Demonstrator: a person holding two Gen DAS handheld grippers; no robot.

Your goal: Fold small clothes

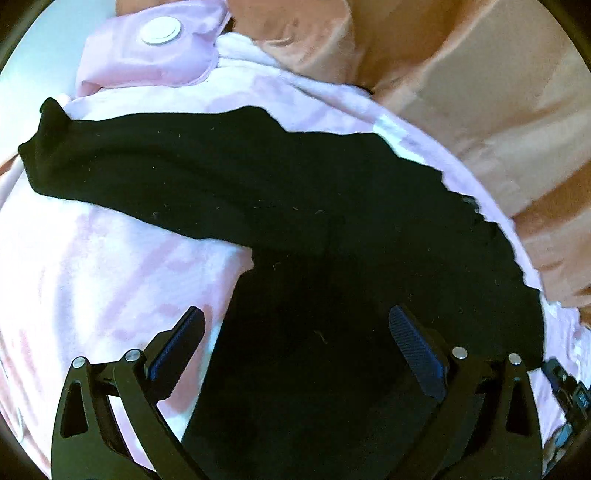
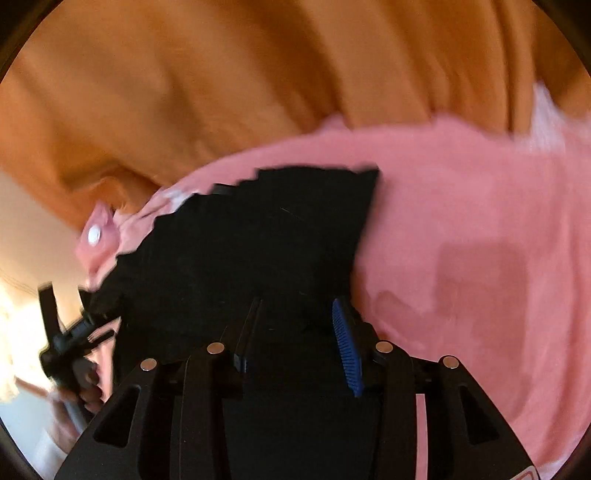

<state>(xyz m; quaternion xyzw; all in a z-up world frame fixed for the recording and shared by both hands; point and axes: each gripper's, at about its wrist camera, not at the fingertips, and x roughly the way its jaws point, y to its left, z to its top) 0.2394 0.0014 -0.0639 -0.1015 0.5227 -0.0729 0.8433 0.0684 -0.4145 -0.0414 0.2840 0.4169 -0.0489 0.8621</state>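
Observation:
A black garment [image 1: 258, 192] lies on a pink and white blanket [image 1: 92, 266], one long part stretching to the upper left. My left gripper [image 1: 295, 332] is open and empty, its jaws wide apart just above the garment's near part. In the right wrist view the black garment [image 2: 240, 240] lies on the pink blanket [image 2: 461, 240]. My right gripper [image 2: 297, 325] hovers over the garment's near edge with its jaws partly apart and black cloth between them; whether they pinch it is unclear. The left gripper [image 2: 70, 343] shows blurred at the lower left.
Orange bedding [image 1: 461, 74] rises behind the blanket in the left wrist view and fills the top of the right wrist view [image 2: 221, 74]. A pink pouch with a white round button [image 1: 160, 31] lies at the blanket's far edge.

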